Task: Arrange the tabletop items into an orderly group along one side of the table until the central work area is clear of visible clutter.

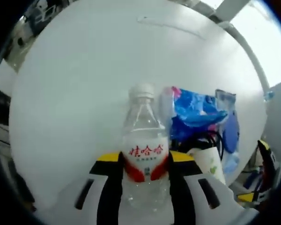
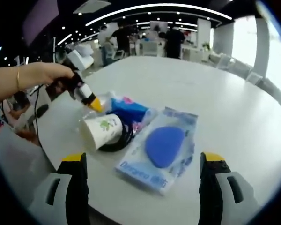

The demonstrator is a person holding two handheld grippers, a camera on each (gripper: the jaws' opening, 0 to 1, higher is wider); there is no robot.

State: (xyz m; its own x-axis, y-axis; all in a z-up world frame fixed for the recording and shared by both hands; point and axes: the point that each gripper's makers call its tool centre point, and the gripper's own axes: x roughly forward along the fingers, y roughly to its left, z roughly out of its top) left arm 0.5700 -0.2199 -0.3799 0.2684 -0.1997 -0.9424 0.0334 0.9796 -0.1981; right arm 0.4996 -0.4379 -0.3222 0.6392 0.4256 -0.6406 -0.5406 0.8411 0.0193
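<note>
Between left fingers — water bottle upright, cap up.

Left gripper view: close behind bottle. Right gripper view: farther back. Shared: cup, blue packet, table.

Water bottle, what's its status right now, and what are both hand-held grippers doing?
Left hand-held gripper shut on water bottle. Right hand-held gripper open, empty, facing blue packet. Paper cup on its side beside the packet, black cable by it.
</note>
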